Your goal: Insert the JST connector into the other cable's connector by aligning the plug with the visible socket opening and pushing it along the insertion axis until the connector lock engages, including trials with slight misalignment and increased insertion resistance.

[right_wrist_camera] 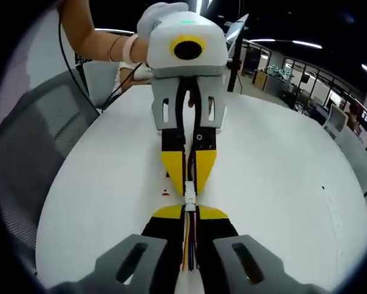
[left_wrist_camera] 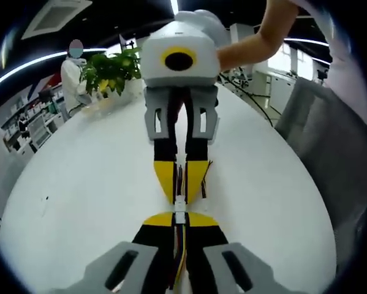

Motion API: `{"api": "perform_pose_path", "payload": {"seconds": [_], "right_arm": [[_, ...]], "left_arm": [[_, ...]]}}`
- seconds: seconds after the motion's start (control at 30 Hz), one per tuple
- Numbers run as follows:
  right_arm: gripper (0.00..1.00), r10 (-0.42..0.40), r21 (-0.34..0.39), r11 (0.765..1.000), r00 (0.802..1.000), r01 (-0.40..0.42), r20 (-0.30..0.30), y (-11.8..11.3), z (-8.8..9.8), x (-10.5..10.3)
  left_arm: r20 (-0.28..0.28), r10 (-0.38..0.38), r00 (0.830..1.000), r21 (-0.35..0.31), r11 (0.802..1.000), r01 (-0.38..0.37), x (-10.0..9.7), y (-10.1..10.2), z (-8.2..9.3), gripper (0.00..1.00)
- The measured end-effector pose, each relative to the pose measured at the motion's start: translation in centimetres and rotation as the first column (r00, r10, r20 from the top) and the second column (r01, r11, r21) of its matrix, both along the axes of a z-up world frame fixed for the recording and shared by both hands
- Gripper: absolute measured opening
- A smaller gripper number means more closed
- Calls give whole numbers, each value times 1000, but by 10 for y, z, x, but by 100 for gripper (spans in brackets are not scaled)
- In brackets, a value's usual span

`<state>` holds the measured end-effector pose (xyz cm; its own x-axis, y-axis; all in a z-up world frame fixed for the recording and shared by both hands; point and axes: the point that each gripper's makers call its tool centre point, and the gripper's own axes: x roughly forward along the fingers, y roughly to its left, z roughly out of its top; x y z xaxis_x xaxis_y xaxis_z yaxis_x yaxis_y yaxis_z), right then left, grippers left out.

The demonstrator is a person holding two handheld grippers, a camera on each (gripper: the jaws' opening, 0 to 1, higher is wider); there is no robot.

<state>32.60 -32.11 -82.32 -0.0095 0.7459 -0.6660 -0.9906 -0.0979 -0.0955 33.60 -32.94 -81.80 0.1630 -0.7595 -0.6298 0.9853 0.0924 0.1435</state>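
Left gripper view: connector (left_wrist_camera: 180, 206) between both claws' tips.

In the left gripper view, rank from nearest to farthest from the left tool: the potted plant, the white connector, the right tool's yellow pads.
1. White connector, at the left tool tips.
2. Right tool's yellow pads, just beyond the connector.
3. Potted plant, far table edge, upper left.

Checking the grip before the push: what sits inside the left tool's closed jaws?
Between the jaws of the left tool sit coloured wires and a white connector poking from the tips, meeting the right tool. The connector's clamped rear is covered.
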Motion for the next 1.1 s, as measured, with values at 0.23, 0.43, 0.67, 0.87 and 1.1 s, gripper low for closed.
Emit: {"api": "perform_pose_path", "payload": {"seconds": [0.23,0.43,0.67,0.87,1.1], "right_arm": [[2,7,-5,1000,1000,-7,-10,5,-4,0],[2,7,4,1000,1000,-7,-30,3,-6,8],[2,17,-10,1000,999,-17,-42,2,-14,14],[3,7,-15,1000,998,-8,-64,1,-20,17],[3,-2,-37,999,997,0,-72,2,-27,19]], "left_arm": [[-15,12,1000,11,1000,-12,0,3,-4,0],[-5,9,1000,-1,1000,-9,4,4,-4,0],[-14,17,1000,-1,1000,-17,8,4,-13,0],[-34,28,999,-13,1000,-28,11,6,-18,0],[-49,27,998,-8,1000,-27,12,7,-23,0]]}}
